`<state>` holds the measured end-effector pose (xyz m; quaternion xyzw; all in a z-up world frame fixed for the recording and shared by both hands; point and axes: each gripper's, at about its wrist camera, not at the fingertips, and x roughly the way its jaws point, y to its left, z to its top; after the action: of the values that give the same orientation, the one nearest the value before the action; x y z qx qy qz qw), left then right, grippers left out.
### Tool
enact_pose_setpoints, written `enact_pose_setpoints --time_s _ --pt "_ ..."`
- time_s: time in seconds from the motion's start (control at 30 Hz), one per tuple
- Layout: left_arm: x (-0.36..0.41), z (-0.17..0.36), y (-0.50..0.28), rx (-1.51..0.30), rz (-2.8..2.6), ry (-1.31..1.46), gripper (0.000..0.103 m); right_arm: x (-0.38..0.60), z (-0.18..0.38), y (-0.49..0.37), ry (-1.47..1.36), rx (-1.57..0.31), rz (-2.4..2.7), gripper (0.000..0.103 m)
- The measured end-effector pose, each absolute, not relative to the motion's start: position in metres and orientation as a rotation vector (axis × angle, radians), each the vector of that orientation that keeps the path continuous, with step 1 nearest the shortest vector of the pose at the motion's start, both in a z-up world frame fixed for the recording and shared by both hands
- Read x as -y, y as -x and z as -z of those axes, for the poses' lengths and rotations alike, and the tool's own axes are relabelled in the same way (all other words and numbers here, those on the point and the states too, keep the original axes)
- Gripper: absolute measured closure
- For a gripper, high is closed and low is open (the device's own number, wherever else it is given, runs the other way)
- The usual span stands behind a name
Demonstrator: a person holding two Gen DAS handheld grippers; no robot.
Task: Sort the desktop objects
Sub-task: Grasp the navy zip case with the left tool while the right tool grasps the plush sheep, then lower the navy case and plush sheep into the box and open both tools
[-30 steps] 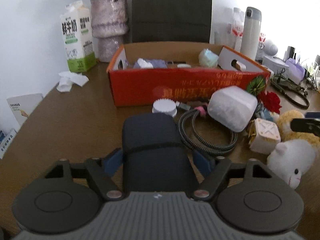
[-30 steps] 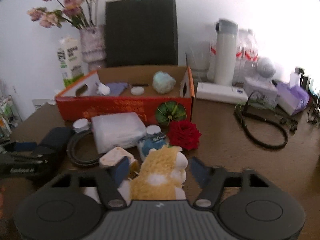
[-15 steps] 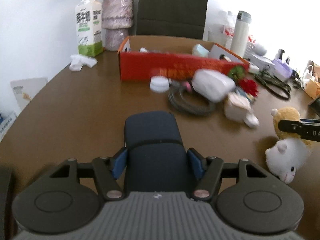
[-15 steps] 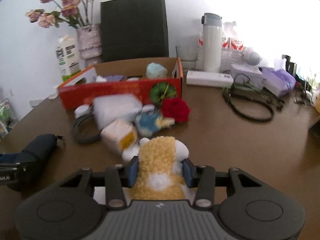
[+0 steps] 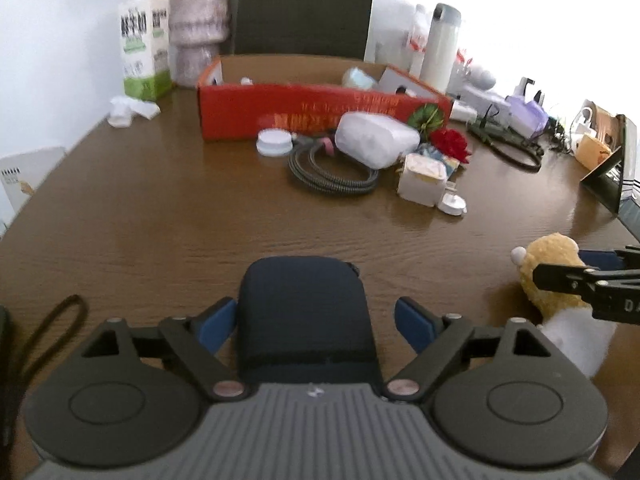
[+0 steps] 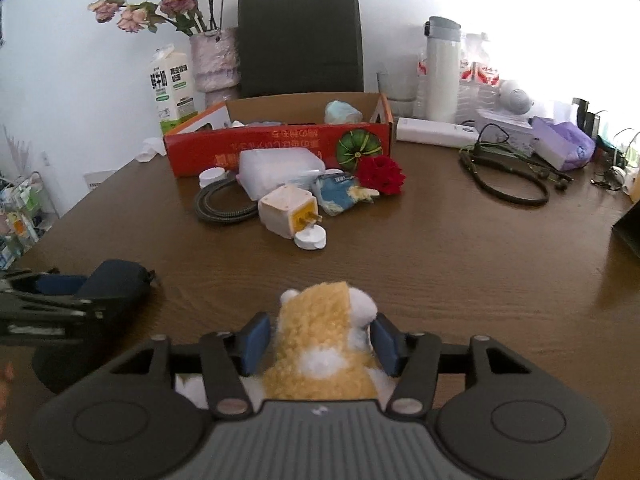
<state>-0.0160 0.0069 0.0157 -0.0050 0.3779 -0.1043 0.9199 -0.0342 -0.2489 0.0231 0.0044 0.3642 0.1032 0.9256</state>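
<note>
Setting down cleanly is the job in hand, as I judge it: the left tongs (image 5: 316,322) stand apart around the dark blue pouch (image 5: 306,312), whose base seems to rest on the tabletop (image 5: 168,216), with a gap at the right pad and the left pad close or just touching. Those tongs should back straight out toward 6 o'clock without dragging the pouch. The right tongs (image 6: 318,340) are pressed against the yellow and white plush toy (image 6: 324,344), which sits low near the tabletop at 3 o'clock from the pouch; they should open only once the toy rests, or it may roll. At 12 o'clock lies the unsorted heap: a coiled cable (image 6: 224,204), a white charger block (image 6: 286,214), a red flower (image 6: 380,174) and the red cardboard box (image 6: 280,152). That box bears Chinese print, upside down and too blurred to read. A milk carton (image 6: 172,88) behind carries green-and-white Chinese lettering, not legible here. The right tongs' arm shows the letters "DA" in the left view.
</note>
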Motion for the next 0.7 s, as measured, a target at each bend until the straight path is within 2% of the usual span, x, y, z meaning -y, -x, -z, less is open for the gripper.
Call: enact_pose_setpoints --time_s 0.03,0.13,0.23,0.5,0.7 --pt "-0.006 -0.013 0.012 -0.787 0.199 0.009 0.03 0.249 -0.022 0.03 -0.007 -0.762 -0.208 0.049" --pt "-0.007 -0.01 0.014 -0.765 0.174 0.033 0.033 0.25 -0.014 0.017 -0.022 -0.802 -0.213 0.049" --pt "-0.006 -0.012 0.024 -0.738 0.16 0.027 0.037 0.248 -0.007 0.02 -0.041 -0.783 -0.208 0.055" --pt "-0.016 -0.053 0.043 -0.594 0.135 0.044 0.041 0.255 -0.038 0.038 -0.113 -0.643 -0.24 0.058" --pt "-0.032 -0.117 -0.007 -0.506 0.174 0.066 0.042 0.265 -0.095 -0.003 -0.135 -0.52 -0.258 0.058"
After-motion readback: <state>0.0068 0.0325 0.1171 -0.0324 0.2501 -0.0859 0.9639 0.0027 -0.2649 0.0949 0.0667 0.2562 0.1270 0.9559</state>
